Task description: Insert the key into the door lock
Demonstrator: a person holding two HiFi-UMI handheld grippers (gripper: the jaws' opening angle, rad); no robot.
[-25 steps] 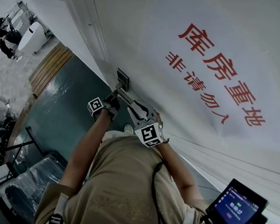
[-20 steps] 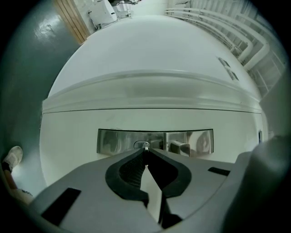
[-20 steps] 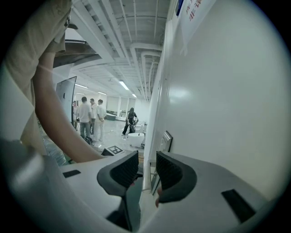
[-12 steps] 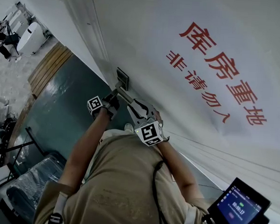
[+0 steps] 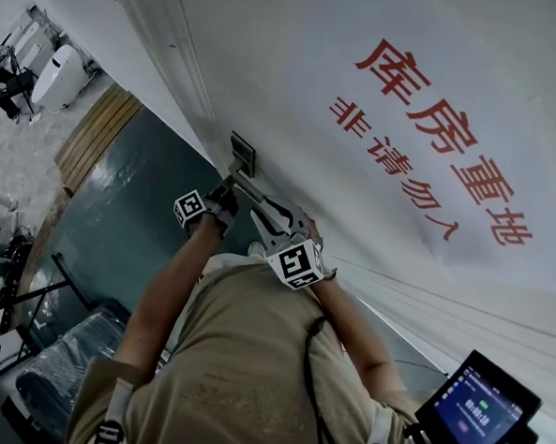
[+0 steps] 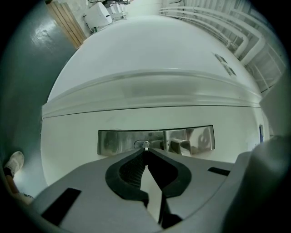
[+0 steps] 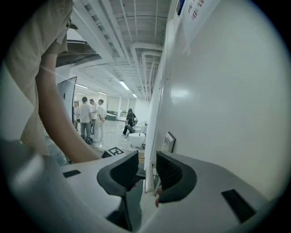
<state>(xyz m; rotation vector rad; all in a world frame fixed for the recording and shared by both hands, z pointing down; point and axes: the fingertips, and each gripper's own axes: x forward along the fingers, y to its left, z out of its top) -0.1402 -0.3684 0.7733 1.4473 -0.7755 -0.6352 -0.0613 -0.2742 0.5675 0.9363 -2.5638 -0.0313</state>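
Left gripper (image 6: 144,152) is pinched shut on the key (image 6: 144,146), tips together, and the key's silver tip sits right at the keyhole (image 6: 138,144) in the steel lock plate (image 6: 113,141). How deep it goes, I cannot tell. Over to the right gripper (image 7: 146,170): jaws narrow, one on each side of the door handle (image 7: 148,179), clamped on that pale bar. From the head view, the handle (image 5: 247,188) runs out from the lock plate (image 5: 243,155), with the left gripper (image 5: 215,203) just beside it and the right gripper (image 5: 278,228) at its outer end. Both arms reach across the person's beige shirt (image 5: 240,374).

Around them now: a small screen (image 5: 478,412) glows at the lower right, near the person's elbow. A black padded seat (image 5: 53,372) stands on the floor, well apart from the door. A white shoe (image 6: 13,161) shows low at the left gripper view's edge.

White door (image 5: 295,95), smooth, carrying a sign with red characters (image 5: 433,141). Dark green floor (image 5: 138,208) below, glossy, with a wooden strip (image 5: 100,135) along its far side. Beyond, a bright hall: people in white (image 7: 91,118) standing together, white machines (image 5: 62,74), pipes across the ceiling (image 7: 136,27).
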